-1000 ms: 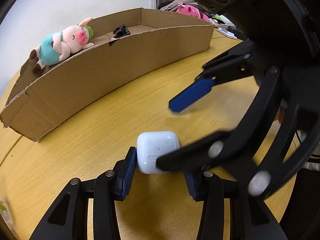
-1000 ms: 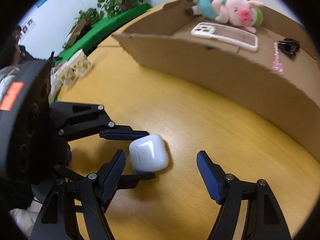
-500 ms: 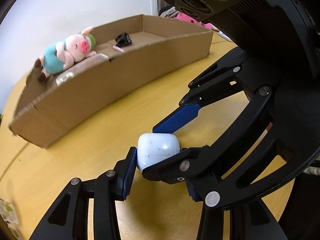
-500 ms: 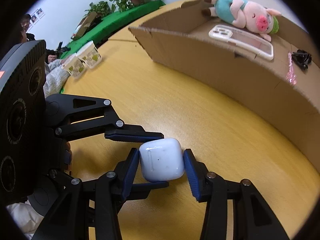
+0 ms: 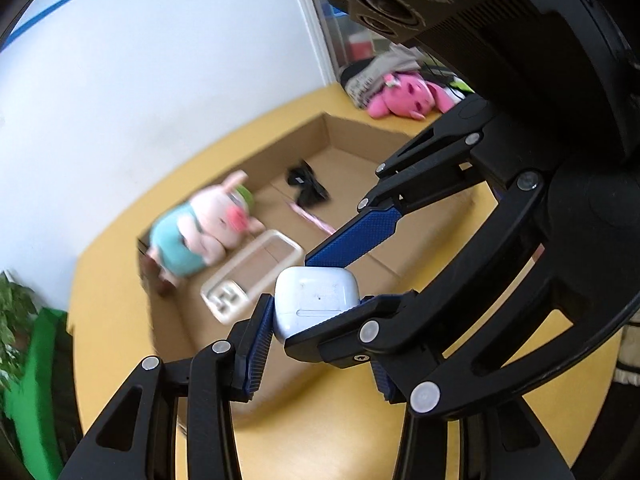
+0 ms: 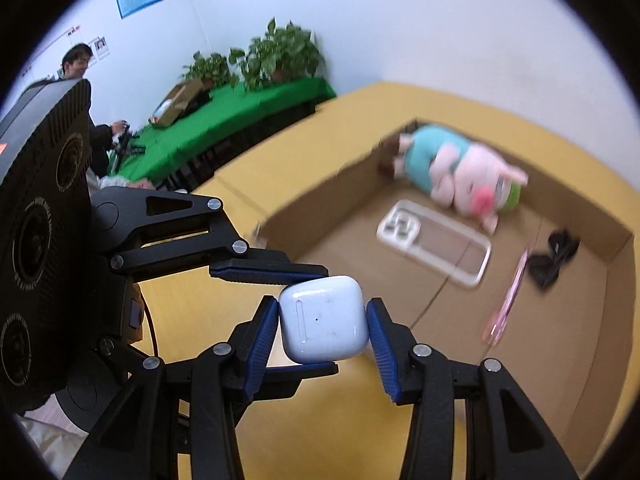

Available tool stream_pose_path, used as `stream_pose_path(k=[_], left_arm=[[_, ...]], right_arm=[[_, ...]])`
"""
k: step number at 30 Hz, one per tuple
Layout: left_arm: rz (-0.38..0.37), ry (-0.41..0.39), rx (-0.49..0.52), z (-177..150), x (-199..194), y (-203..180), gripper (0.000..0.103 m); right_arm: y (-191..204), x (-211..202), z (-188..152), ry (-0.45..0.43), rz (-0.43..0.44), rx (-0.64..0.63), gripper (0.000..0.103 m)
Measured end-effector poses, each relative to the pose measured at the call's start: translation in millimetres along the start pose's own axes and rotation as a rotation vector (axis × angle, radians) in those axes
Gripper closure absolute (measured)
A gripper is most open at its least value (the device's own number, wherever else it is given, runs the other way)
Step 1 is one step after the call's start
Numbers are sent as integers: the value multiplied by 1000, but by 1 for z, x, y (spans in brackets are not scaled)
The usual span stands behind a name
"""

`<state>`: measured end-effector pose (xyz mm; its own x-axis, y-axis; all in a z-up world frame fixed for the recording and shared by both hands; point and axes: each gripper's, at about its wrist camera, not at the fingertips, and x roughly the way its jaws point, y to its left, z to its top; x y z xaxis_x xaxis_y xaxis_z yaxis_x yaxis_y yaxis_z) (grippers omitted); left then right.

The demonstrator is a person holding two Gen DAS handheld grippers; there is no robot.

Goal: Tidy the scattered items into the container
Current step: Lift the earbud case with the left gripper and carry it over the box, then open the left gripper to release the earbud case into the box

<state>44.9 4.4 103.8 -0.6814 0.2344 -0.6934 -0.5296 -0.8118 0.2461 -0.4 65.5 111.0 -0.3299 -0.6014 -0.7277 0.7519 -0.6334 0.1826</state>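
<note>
A white earbud case (image 5: 316, 298) (image 6: 323, 318) is held in the air above the near wall of the shallow cardboard box (image 5: 352, 136) (image 6: 624, 280). My left gripper (image 5: 316, 322) and my right gripper (image 6: 323, 322) are both shut on it, crosswise to each other. In the box lie a pink pig plush in a teal shirt (image 5: 202, 226) (image 6: 460, 170), a clear phone case (image 5: 250, 278) (image 6: 434, 242), a black clip (image 5: 306, 186) (image 6: 554, 256) and a pink strip (image 5: 310, 216) (image 6: 508, 298).
The box stands on a yellow wooden table (image 5: 320, 436) (image 6: 360, 116). A second pink plush (image 5: 408, 96) and clothes lie beyond the box's far end. A green-covered bench with potted plants (image 6: 260, 60) and a seated person (image 6: 80, 68) are behind.
Both grippers have lifted the earbud case off the table and carried it up over the box. The right gripper closed on it during the last second.
</note>
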Motion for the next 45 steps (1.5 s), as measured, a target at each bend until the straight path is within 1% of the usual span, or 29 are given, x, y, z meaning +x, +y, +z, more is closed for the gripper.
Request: stream_pose_path(k=[5,9,11,15,19,27,31,35,40,45], left_arm=[[26,-8,16,18,6,22,56],[2,14,16,25,24,38,56],[-8,37,18,24,30,41,56],[-26,88,19,23,55,45,56],[-56,123,-6,21,77,56,56],[-97,162,-44,19,110,77,56],[-135,202,-70,12,127,85,56],[-155,256,-88,3,141,87,56],[-167,324,-86,-9,156,84,56],[-185,394,-77,-19,169,79,56]], right_arm=[[-19,-1,27,-31,1,-3,58],[-36,11,39,-27,8,20,58],[-45,21,41,-17,19,39,58],[-62,44,40,17,41,74,58],[-78,67,41,51,60,111,58],[-98,99,50,100,91,146,58],[-104,118,51,154,106,167,58],[-108,139,50,221,134,183,58],[-111,163,45,303,163,206,58],[-114,181,34,354,199,241,58]])
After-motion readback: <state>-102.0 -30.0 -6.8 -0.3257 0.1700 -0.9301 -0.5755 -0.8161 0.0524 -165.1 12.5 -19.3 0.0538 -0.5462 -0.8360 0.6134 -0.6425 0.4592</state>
